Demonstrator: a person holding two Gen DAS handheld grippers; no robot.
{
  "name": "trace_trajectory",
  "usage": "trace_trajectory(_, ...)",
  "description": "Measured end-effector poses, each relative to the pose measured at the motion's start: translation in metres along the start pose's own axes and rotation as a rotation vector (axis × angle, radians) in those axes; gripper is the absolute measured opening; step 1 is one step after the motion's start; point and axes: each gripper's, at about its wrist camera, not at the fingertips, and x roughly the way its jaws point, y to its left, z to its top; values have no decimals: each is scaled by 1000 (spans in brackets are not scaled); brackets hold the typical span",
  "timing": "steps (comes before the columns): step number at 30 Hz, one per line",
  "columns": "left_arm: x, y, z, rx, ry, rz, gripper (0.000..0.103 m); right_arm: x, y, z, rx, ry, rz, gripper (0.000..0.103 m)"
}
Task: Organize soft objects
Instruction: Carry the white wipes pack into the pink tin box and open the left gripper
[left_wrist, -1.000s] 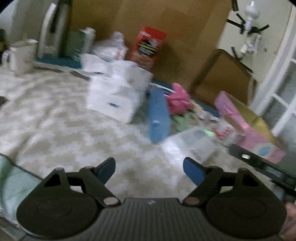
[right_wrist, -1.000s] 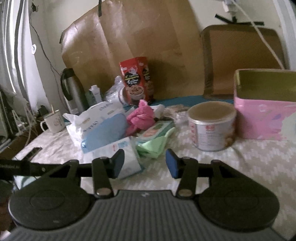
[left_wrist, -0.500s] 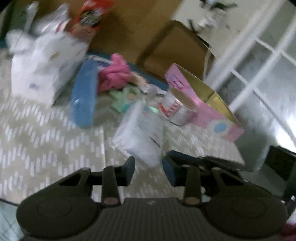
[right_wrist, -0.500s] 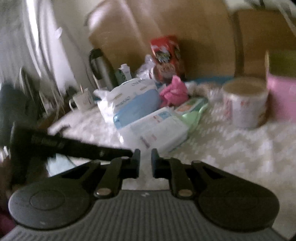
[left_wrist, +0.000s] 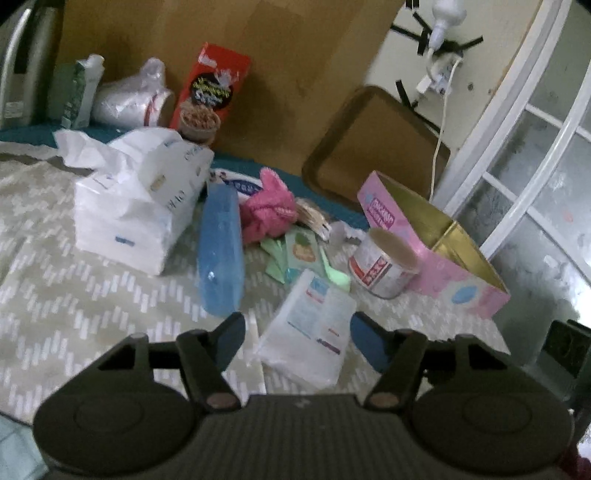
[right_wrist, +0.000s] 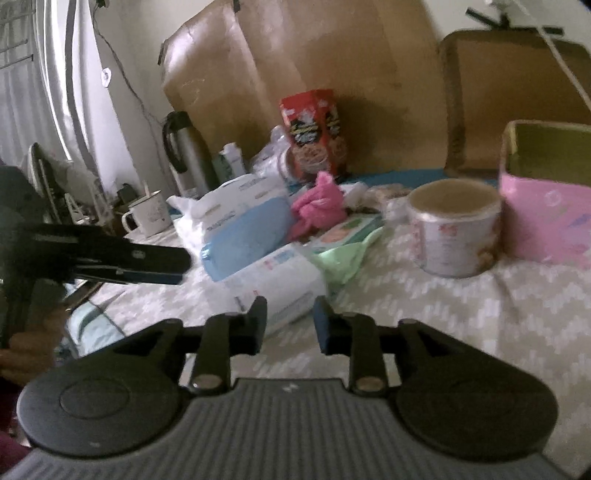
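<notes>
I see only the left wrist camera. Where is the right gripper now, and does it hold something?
Observer: The right gripper holds nothing. Its jaws are opening, just short of the white pack.
Operator: My view cuts off beside the thermos. Does anything stand there?
Observer: Yes, a white mug stands in front of the thermos, to its left in the right wrist view.
Operator: How does my left gripper look from that side?
Observer: The left gripper reaches in from the left, near the end of the blue pack. Its jaws are opening, and it holds nothing.
</notes>
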Motion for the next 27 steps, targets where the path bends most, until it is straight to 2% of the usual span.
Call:
trace_trajectory(1,6,0,0,3,11,-2,64,2,2,-1,-5,15,15,45)
trace_trajectory(3,19,0,1,2,32,0,64,7,11,-5,-42,34,13,53)
trace_trajectory(4,24,3,0,-4,48,-9,59,9,16,-9,-72,46,4,55)
trace_trajectory(6,37,2,-3,-20,87,-45,57,14,22,-13,-114,72,-7,55)
trace_trajectory(7,44,-2,-4,-30,114,-68,57,15,23,-15,-123,79,-12,63)
trace_trajectory(9,58,-15,-13,-30,180,-129,58,10,23,-19,-158,63,-65,68)
trace_trajectory(11,61,-37,-21,65,195,-127,59,0,18,-23,-181,58,-109,67)
trace_trajectory(12,62,-45,-23,95,203,-135,63,-6,14,-24,-178,52,-123,67)
trace_trajectory(13,61,-49,-23,109,209,-151,70,-12,12,-26,-178,44,-135,67)
trace_trajectory(15,57,-51,-20,107,201,-162,74,-20,7,-27,-192,26,-160,67)
trace_trajectory(17,55,-48,-14,102,164,-123,71,-20,4,-29,-196,12,-165,67)
trace_trajectory(18,58,-48,-11,93,159,-105,63,-17,2,-29,-191,14,-159,67)
trace_trajectory(19,63,-47,-9,78,168,-98,50,-13,1,-30,-184,14,-147,67)
trace_trajectory(20,69,-47,-9,70,188,-107,47,-7,-1,-32,-179,20,-129,66)
trace_trajectory(22,85,-54,-15,72,263,-127,48,-6,1,-36,-183,15,-142,61)
trace_trajectory(25,81,-79,-18,181,221,-79,47,-28,5,-36,-219,-78,-178,58)
trace_trajectory(27,73,-95,-10,225,185,-119,47,-47,3,-32,-243,-166,-230,57)
